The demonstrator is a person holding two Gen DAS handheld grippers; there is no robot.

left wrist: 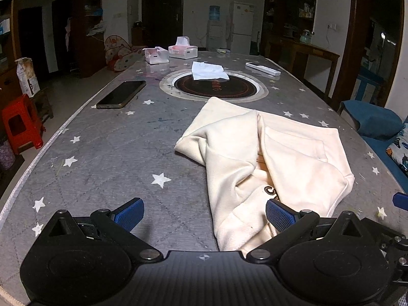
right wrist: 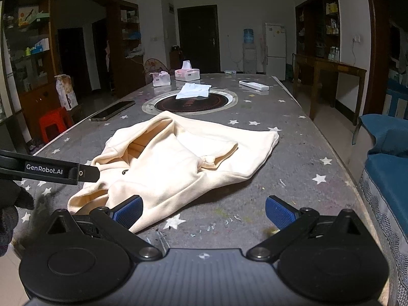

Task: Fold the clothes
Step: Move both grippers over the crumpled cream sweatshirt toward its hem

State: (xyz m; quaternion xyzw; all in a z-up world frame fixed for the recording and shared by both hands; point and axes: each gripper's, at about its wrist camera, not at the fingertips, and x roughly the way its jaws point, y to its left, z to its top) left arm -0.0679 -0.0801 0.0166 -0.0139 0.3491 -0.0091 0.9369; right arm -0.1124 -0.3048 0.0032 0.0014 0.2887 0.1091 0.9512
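The cream top (right wrist: 176, 158) lies rumpled on the counter (left wrist: 107, 153); both my jaws are wide, so I might pinch only one layer.

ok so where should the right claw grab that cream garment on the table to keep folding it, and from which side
Probably the near hem corner of the cream garment, the edge closest to the right claw. It lies flat and thin on the table, clear of the bunched middle. Come in low from the near side, one finger sliding under the edge. The claw is open and nearly level with it.
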